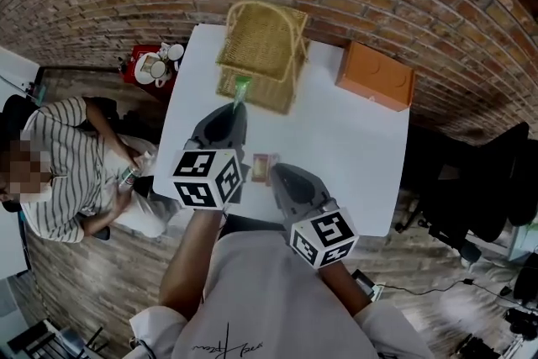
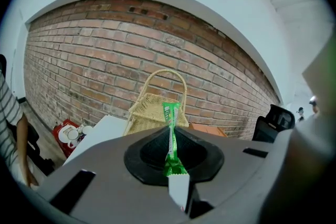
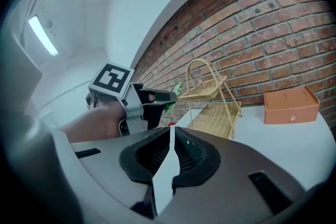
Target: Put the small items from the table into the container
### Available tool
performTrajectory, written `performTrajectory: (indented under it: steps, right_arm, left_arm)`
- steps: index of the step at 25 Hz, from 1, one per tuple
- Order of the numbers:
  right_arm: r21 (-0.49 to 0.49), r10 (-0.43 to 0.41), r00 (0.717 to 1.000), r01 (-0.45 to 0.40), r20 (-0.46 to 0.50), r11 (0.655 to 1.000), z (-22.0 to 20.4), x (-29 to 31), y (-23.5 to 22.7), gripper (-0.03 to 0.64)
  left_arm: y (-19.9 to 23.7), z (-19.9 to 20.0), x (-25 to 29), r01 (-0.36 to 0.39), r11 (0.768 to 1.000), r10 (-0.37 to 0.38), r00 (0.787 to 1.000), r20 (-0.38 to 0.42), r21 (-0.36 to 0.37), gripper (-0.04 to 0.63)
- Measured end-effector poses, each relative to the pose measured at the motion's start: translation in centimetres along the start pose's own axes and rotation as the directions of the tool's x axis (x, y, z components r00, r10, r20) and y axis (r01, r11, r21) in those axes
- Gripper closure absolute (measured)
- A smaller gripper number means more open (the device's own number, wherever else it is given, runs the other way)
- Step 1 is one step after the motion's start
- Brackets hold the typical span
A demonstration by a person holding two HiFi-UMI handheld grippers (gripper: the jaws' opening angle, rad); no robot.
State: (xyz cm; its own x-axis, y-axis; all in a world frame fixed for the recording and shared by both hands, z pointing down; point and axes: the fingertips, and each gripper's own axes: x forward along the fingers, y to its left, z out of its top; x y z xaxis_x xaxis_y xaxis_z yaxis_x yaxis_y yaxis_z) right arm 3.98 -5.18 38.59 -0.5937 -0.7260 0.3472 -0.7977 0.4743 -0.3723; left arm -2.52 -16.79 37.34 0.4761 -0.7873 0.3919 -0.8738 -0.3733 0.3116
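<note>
My left gripper (image 1: 238,108) is shut on a long green sachet (image 1: 241,88), holding it by its lower end above the table, just short of the wicker basket (image 1: 262,46). In the left gripper view the green sachet (image 2: 170,136) stands up between the closed jaws of the left gripper (image 2: 171,152), with the wicker basket (image 2: 156,108) straight behind it. My right gripper (image 1: 278,173) hovers over the table's near edge, shut and empty. A small pinkish packet (image 1: 265,167) lies on the table beside it. The right gripper (image 3: 171,139) looks out on the left gripper (image 3: 157,97) and the basket (image 3: 216,105).
The basket has two tiers and a tall handle and stands at the far side of the white table (image 1: 353,139). An orange box (image 1: 376,76) sits at the far right corner. A seated person in a striped shirt (image 1: 63,168) is left of the table, near a red tray of cups (image 1: 151,63).
</note>
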Motion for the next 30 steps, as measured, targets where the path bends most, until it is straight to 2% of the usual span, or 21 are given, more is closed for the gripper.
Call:
performTrajectory:
  steps: [12,19,30]
  right_arm:
    - [0.018,-0.002,1.000,0.002,0.000,1.000,0.8,1.2,-1.1,0.594]
    - [0.027,0.003,1.000,-0.003,0.001,1.000,1.4,1.9,-1.5,0.594]
    - [0.044,-0.022,1.000,0.022,0.001,0.999,2.0,2.7,-2.6,0.594]
  left_arm:
    - [0.9,2.7,3.0,0.008,1.000,-0.008,1.000,-0.002,0.022,0.566]
    - [1.3,2.6,4.8,0.005,1.000,-0.004,1.000,-0.026,0.026,0.566]
    - [2.3,5.3,6.8,-0.007,0.998,0.007,1.000,-0.007,0.064,0.566]
